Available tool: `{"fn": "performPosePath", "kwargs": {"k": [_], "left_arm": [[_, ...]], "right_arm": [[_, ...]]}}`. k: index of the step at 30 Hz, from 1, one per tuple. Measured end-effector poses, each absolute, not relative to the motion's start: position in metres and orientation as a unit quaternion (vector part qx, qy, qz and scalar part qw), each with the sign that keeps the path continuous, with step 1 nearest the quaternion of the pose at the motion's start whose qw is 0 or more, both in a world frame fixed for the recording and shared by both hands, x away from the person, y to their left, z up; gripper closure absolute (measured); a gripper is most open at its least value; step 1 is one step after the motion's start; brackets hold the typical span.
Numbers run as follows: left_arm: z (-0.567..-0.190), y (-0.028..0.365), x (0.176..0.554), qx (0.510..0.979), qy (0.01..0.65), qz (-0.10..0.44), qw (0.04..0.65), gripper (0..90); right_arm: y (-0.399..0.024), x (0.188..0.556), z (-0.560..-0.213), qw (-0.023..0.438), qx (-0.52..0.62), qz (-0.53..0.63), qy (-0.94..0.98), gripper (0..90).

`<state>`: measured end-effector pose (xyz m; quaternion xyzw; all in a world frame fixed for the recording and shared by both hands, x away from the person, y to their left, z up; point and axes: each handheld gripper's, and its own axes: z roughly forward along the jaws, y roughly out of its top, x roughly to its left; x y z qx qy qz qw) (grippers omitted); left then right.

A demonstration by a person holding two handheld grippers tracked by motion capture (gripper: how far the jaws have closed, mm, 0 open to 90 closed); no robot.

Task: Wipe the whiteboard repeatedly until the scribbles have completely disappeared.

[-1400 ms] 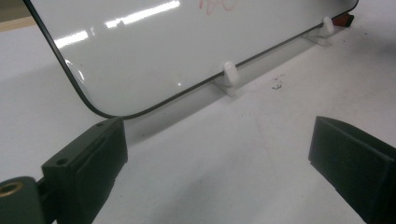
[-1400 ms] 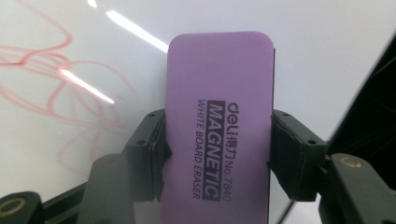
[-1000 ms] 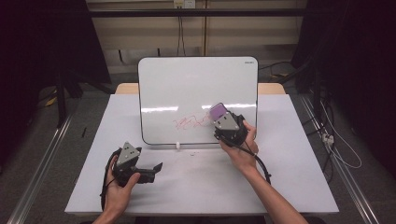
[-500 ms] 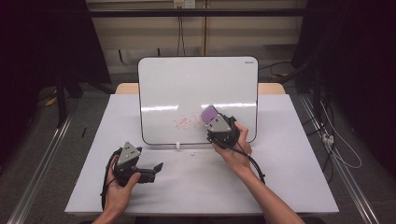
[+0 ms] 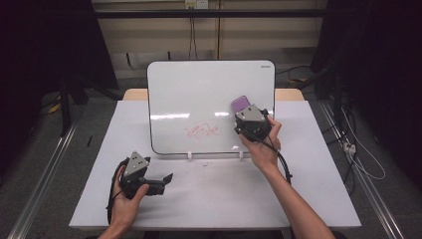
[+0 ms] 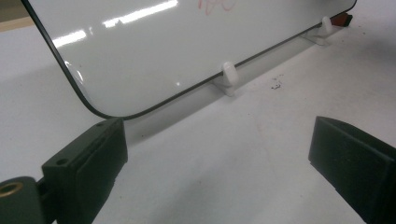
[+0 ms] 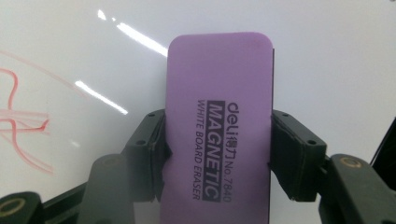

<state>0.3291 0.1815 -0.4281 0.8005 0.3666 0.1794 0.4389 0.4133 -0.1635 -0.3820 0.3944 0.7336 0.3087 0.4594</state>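
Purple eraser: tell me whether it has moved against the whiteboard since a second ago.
Yes. The purple eraser in the right gripper moved up the whiteboard, toward its right edge.

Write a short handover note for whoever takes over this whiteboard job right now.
Right tool: shut on the purple eraser, held up at the whiteboard, right of the red scribble.
Left tool: open, holding nothing, low over the table in front of the board.
Done: eraser picked up and brought to the board.
Left: the scribble is unwiped; wipe it off, then put the eraser down.
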Motion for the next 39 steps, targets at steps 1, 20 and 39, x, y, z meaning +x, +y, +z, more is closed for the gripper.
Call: {"fn": "performPosePath", "kwargs": {"k": [1, 20, 39], "left_arm": [[-0.428, 0.181, 0.329, 0.8, 0.366, 0.18, 0.44, 4.4], [-0.427, 0.182, 0.328, 0.8, 0.363, 0.18, 0.442, 4.4], [-0.427, 0.184, 0.328, 0.798, 0.367, 0.18, 0.442, 4.4]], "right_arm": [[-0.16, 0.413, -0.383, 0.46, 0.389, 0.309, 0.736, 41.8], [-0.088, 0.396, -0.409, 0.439, 0.321, 0.311, 0.78, 41.8], [-0.107, 0.415, -0.388, 0.443, 0.354, 0.327, 0.756, 41.7]]}}
